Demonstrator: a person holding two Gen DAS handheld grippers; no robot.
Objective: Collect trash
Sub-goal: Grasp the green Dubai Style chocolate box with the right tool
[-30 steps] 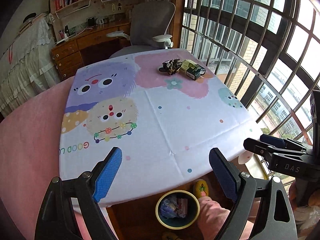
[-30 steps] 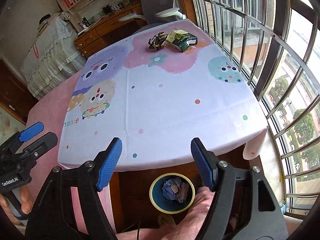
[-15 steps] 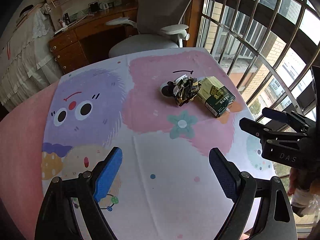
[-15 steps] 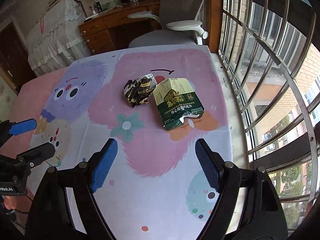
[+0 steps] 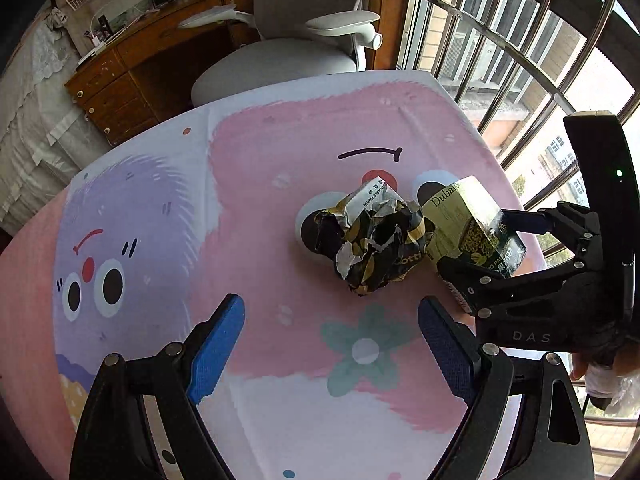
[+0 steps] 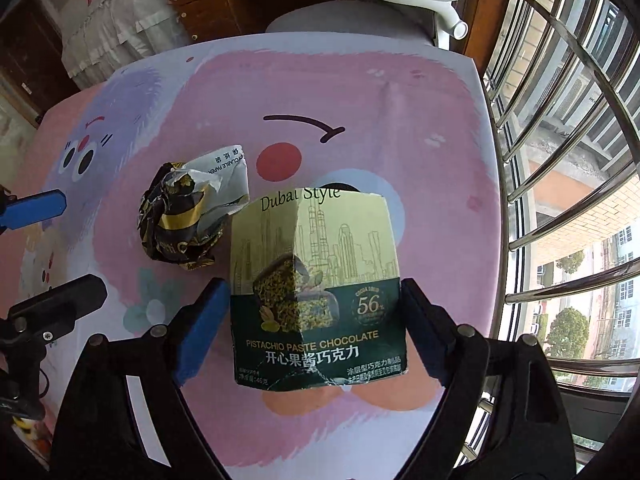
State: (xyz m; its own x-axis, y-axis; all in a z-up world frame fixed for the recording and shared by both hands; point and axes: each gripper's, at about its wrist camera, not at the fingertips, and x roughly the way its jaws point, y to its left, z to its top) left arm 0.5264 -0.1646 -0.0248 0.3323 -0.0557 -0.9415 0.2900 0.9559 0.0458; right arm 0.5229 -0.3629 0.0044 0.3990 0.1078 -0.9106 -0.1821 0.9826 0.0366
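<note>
So two bits of trash sit on the table, up by the far window-side corner: a green chocolate box and a crumpled dark wrapper, touching each other. In the right wrist view the wrapper is at about 10 o'clock from the box.

The right claw is spread wide with the box sitting right between its blue pads. Both pads look right up against the box's sides, but it doesn't read as squeezed yet, so it looks lined up for a grab rather than holding.

The left claw is wide open too, holding nothing, hovering over the cloth with the wrapper at roughly 12 o'clock ahead. It's probably staged that way so each claw takes one piece.
</note>
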